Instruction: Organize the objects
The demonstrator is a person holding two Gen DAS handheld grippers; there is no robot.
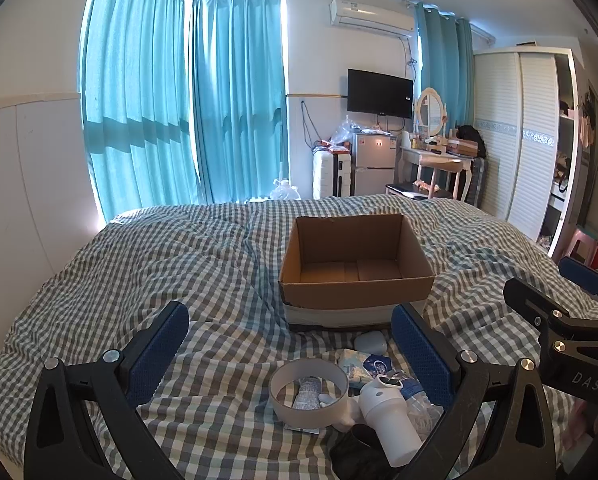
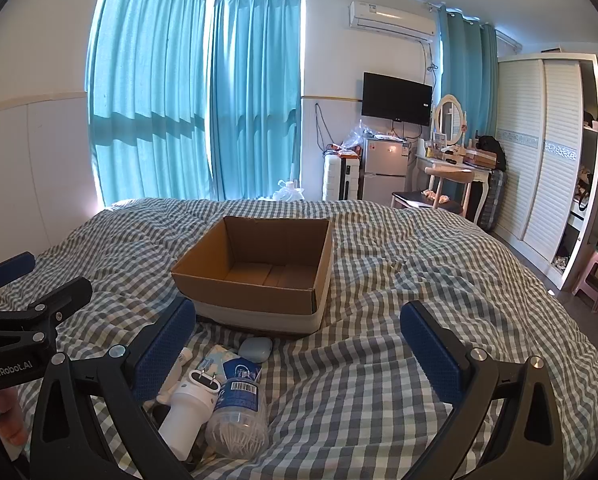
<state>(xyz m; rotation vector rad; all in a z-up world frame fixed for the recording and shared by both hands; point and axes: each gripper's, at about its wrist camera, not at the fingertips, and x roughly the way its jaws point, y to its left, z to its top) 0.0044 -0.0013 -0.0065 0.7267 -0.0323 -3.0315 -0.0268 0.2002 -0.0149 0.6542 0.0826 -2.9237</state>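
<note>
With both tools hovering over the checked bedspread [image 2: 379,280] and nothing picked up, the sorting looks barely begun; the left gripper [image 1: 291,344] stands with its blue pads spread wide and nothing between them, and the right gripper [image 2: 299,340] is just as wide and just as bare; the cardboard box [image 1: 355,264] sits open and apparently unfilled in the middle of the bed, just beyond a little heap of things; that heap holds a white tape roll [image 1: 309,394] with a small tube lying inside its ring, a white plug-in device [image 2: 191,408], a clear jar of cotton swabs [image 2: 239,420], a tissue pack [image 1: 355,364] and a pale blue earbud case [image 2: 255,349] nearest the box; my guess is the left tool should go first, straight down on the tape roll, pinching its wall rather than its full width; the trouble is the crowding, since the device leans against the jar and touches the roll, so a careless close could drag a neighbour along; the soft quilt will give under any push, and the box's near wall must be cleared on the way in.
</note>
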